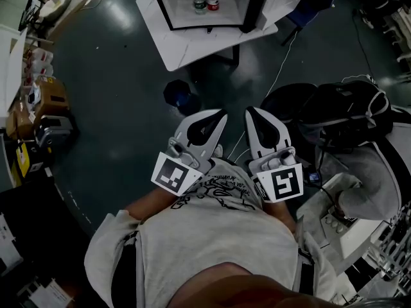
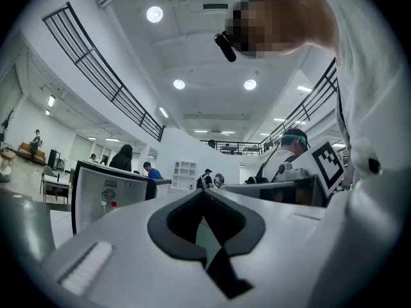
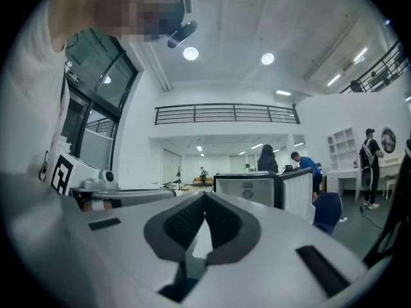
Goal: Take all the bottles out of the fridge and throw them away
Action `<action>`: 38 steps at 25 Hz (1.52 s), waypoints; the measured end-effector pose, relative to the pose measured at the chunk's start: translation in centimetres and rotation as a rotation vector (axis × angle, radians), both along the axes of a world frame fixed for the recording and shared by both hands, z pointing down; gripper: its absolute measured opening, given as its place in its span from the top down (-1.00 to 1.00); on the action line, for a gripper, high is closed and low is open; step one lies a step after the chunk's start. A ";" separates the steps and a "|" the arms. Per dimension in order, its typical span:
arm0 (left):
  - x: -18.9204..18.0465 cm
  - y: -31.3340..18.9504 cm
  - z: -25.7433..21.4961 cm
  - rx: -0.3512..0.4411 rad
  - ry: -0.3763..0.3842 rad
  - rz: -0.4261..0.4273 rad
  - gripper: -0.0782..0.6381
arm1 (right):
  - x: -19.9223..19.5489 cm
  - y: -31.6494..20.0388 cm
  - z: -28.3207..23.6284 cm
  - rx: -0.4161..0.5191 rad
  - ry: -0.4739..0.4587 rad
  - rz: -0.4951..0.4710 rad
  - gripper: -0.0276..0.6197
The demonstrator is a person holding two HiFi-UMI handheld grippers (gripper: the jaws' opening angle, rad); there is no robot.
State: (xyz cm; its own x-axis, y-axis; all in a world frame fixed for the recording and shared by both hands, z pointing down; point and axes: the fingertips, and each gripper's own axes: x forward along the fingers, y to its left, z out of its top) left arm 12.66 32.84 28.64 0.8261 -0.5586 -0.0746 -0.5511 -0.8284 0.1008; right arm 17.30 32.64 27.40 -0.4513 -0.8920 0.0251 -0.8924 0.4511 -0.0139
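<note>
Though the left gripper (image 1: 222,113) and right gripper (image 1: 250,110) are closed on nothing, the bottles (image 1: 200,0) in the fridge (image 1: 234,2) look light, slick and squashable; grip mid-body, gently.

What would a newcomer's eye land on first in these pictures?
The two white grippers stand out first: the left gripper and right gripper, both shut and empty, side by side in the middle of the head view. Beyond them, at the top, an open fridge stands on a white table with two bottles inside.

Open office, mezzanine railing (image 3: 225,113), ceiling lights (image 2: 179,83)
</note>
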 end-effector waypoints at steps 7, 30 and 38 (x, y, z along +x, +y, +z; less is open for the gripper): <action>-1.2 -1.0 -0.3 0.031 0.023 -0.016 0.76 | -1.1 -0.8 0.1 -0.008 0.005 -0.006 0.89; -8.2 -12.0 0.4 -0.035 0.011 -0.049 0.76 | -8.4 -12.0 0.4 -0.032 0.040 -0.057 0.89; -10.2 -15.4 0.8 -0.046 0.016 -0.062 0.76 | -10.4 -15.5 0.9 -0.047 0.049 -0.071 0.89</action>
State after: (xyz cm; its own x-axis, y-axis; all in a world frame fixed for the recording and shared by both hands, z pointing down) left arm 2.49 17.44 29.47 0.7886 -0.6119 -0.0609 -0.5992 -0.7869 0.1472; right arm 6.88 17.16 28.26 -0.5108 -0.8550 0.0900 -0.8582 0.5133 0.0057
